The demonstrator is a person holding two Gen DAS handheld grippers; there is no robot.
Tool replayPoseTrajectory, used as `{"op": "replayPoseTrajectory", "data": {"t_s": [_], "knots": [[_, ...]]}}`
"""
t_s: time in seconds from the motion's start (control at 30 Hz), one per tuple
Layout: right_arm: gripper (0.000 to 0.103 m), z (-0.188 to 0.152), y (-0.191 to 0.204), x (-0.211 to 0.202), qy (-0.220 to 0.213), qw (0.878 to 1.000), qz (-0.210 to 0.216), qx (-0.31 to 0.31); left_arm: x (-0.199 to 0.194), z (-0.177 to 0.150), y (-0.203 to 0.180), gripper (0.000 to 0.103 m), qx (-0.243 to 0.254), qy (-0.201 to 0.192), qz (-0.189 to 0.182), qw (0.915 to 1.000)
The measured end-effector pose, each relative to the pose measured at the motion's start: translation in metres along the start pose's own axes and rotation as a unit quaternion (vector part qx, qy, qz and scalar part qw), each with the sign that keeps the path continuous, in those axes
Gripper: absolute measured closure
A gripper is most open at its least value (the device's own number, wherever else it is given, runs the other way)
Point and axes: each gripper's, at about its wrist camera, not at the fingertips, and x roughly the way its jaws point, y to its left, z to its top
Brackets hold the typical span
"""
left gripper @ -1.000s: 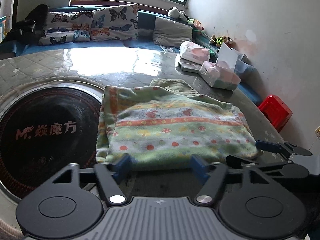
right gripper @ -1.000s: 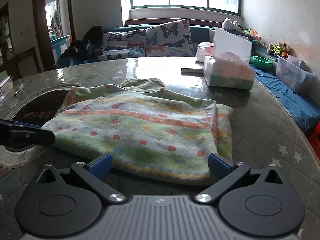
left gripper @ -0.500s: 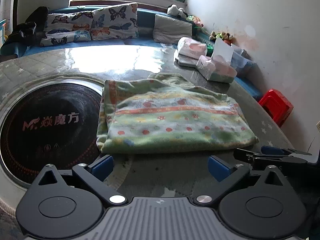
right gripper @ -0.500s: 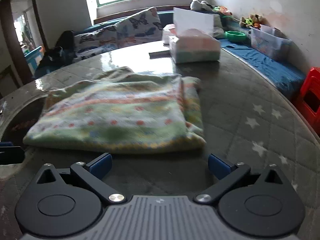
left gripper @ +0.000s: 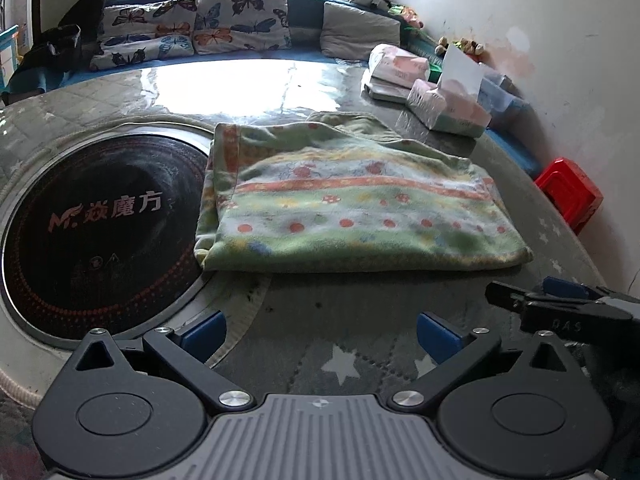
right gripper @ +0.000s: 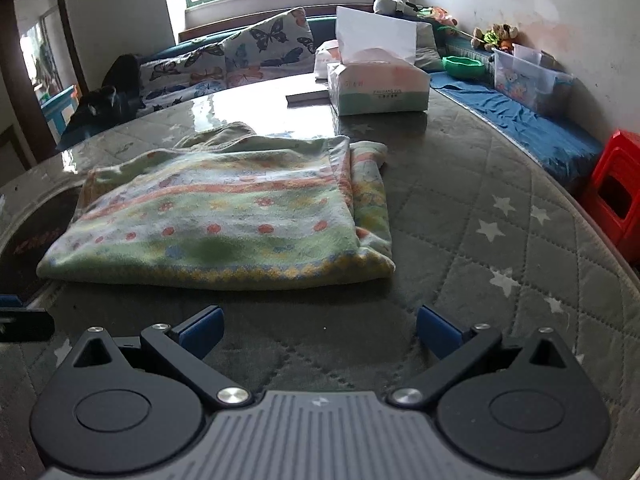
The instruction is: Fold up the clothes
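- Black round hotplate (left gripper: 100, 220) with red lettering, set into surface (left gripper: 360, 340) at far left.
- Left gripper (left gripper: 320, 330) low over surface, jaws apart, nothing between them, short of garment's near edge.
- Folded garment (left gripper: 352, 208), green with orange dotted bands, flat on surface; left edge overlapping hotplate rim, lower layers protruding on right side (right gripper: 372, 200).
- Right gripper (right gripper: 318, 328) also clear of garment, jaws apart, empty; visible side-on in left wrist view (left gripper: 560, 308) near garment's right corner.
- Tissue box (right gripper: 376, 84) farther back on surface, well apart from garment.
- Red stool (right gripper: 616, 196) beyond surface's right edge.
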Motion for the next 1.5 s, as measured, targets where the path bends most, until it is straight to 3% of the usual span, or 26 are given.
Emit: {"op": "replayPoseTrajectory", "data": {"t_s": [0.27, 0.53, 0.8, 1.5], "knots": [[0.000, -0.001, 0.007, 0.003, 0.006, 1.000, -0.017, -0.021, 0.002, -0.002, -0.003, 0.000, 0.005, 0.013, 0.008, 0.9999], [0.000, 0.003, 0.007, -0.005, 0.000, 1.000, 0.002, -0.010, 0.001, -0.002, -0.004, 0.000, 0.004, 0.012, 0.013, 0.9998], [0.000, 0.005, 0.016, -0.011, -0.011, 0.999, -0.006, -0.030, 0.000, -0.002, -0.007, 0.000, 0.010, 0.015, 0.013, 0.9998], [0.000, -0.006, 0.015, -0.009, 0.006, 1.000, 0.005, -0.022, 0.007, -0.007, -0.022, 0.000, 0.026, 0.032, 0.006, 0.9991]]}}
